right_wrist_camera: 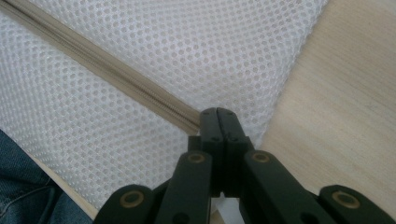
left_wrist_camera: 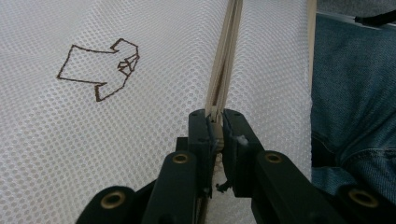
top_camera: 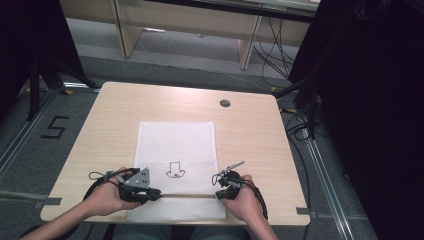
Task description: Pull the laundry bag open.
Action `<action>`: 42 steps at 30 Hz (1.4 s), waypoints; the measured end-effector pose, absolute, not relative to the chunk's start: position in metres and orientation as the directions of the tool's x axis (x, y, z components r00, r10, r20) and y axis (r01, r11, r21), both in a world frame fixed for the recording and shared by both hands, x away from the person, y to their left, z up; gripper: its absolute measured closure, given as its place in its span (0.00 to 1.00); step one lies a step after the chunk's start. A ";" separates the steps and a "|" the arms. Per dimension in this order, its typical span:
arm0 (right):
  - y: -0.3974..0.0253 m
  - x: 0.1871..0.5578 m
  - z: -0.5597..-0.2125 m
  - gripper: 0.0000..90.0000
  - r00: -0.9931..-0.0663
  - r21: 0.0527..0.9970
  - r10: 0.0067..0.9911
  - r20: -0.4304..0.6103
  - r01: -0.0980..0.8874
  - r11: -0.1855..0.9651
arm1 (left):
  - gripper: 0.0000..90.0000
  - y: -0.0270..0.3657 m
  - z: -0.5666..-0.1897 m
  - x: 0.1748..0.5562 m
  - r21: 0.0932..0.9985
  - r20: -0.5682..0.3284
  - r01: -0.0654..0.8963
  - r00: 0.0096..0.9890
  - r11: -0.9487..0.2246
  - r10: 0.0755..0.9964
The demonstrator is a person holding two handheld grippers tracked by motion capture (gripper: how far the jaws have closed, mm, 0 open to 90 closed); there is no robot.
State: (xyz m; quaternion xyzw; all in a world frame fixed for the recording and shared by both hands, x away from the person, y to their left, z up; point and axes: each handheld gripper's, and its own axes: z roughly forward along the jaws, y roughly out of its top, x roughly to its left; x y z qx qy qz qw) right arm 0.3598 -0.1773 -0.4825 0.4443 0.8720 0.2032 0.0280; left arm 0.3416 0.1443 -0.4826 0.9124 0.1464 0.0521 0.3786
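Nearest, at the bottom of the high view, both hands come in w/ a gripper each. Left gripper (top_camera: 150, 192) sits lower left of centre, grey plate on top; right gripper (top_camera: 220, 192) sits lower right of centre. Between them runs the zipper (top_camera: 185, 195) of a white mesh bag (top_camera: 175, 145), a thin tan line across the bag's near part, approx. parallel to the desk (top_camera: 100, 130) front edge. In the left gripper view the jaws are clamped on the zipper tape at its end, prob. on or right by the slider; can't make out the pull tab itself. The two tape halves (left_wrist_camera: 226, 51) rise from the jaws toward the top of the frame, looking slightly parted near the jaws. In the right gripper view the jaws are pressed together at the bag's corner, right where the closed zipper (right_wrist_camera: 116, 74) ends; it runs off to upper left of that frame, desk wood at right. So the key relation: the zipper's long axis lies straight along the line joining the two grippers, each holding one end. Judging by this, the next move is a pull along that axis, left gripper travelling toward the right one, which anchors. Farther up the bag a small brown shirt-shaped drawing (top_camera: 175, 171) sits mid-frame; beyond, bare desk w/ a round cable hole (top_camera: 225, 103) upper right of centre.
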 end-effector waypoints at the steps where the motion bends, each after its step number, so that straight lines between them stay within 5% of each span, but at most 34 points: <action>1: -0.177 0.360 -0.482 1.00 -0.603 0.379 0.787 0.132 0.764 0.522 | 0.91 0.144 -0.483 0.341 0.714 -0.035 0.245 0.948 -0.655 0.317; 42: -0.177 0.359 -0.482 1.00 -0.592 0.372 0.794 0.138 0.774 0.512 | 0.91 0.162 -0.483 0.339 0.712 -0.032 0.268 0.936 -0.649 0.352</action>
